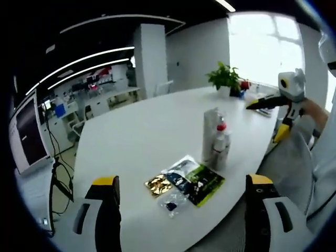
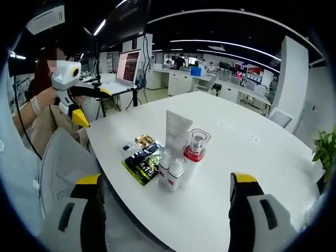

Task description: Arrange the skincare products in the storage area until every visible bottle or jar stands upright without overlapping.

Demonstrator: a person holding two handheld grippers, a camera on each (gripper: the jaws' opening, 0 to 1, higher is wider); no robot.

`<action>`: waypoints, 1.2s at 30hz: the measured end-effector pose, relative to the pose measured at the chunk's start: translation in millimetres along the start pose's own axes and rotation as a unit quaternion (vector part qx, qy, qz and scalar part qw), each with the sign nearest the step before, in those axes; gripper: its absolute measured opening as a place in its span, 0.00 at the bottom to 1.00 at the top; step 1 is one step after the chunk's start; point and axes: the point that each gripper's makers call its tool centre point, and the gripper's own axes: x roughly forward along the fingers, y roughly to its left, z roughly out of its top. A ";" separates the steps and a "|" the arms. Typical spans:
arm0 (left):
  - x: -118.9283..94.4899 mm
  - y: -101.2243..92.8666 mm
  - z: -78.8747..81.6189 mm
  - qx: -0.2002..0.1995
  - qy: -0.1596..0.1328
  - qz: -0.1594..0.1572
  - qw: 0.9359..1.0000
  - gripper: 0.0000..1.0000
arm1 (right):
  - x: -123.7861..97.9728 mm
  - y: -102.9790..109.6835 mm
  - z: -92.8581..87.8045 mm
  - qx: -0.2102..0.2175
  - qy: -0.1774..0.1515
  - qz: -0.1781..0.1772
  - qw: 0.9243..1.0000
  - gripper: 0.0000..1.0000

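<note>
While off the white table [image 2: 252, 142], both grippers' fingers spread wide and empty, aimed toward the upright bottles [image 2: 181, 157].

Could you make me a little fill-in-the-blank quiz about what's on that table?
1. The tall tube stands on a ____ table.
2. The clear bottle has a ____ collar.
3. The sachets lie ____ on the table.
4. Both the left gripper and right gripper are ____.

Missing words: white; red; flat; open
</note>
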 end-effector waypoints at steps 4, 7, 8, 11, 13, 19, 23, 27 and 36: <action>-0.3 0.2 -0.9 0.004 0.003 0.001 1.000 0.97 | 0.0 0.3 0.6 0.000 -0.001 0.000 1.000 1.00; 0.2 2.1 -0.8 0.003 0.002 0.005 1.000 0.97 | 0.5 0.9 0.1 0.000 0.000 0.001 1.000 1.00; 0.4 2.6 -0.1 0.002 0.001 0.006 1.000 0.97 | 0.6 1.2 0.4 0.000 0.000 0.002 1.000 1.00; 1.0 1.6 0.1 0.006 0.004 0.002 1.000 0.97 | 0.7 0.9 1.4 -0.002 -0.001 0.002 1.000 1.00; 1.0 2.7 0.3 0.007 0.005 0.005 1.000 0.97 | 0.6 0.5 1.9 -0.003 -0.001 0.001 1.000 1.00; 0.7 1.0 1.3 0.006 0.004 0.004 1.000 0.97 | 0.9 2.2 2.3 -0.004 -0.001 0.004 1.000 1.00; 0.6 0.0 0.2 0.006 0.007 0.003 1.000 0.97 | 0.7 2.4 3.3 -0.005 -0.002 0.005 1.000 1.00; 0.7 -1.3 0.0 0.007 0.008 0.002 1.000 0.97 | 0.8 2.5 3.1 -0.007 0.000 0.005 1.000 1.00; 1.0 -2.0 0.6 0.005 0.005 0.002 1.000 0.97 | 1.4 4.1 3.8 -0.007 0.000 0.006 1.000 1.00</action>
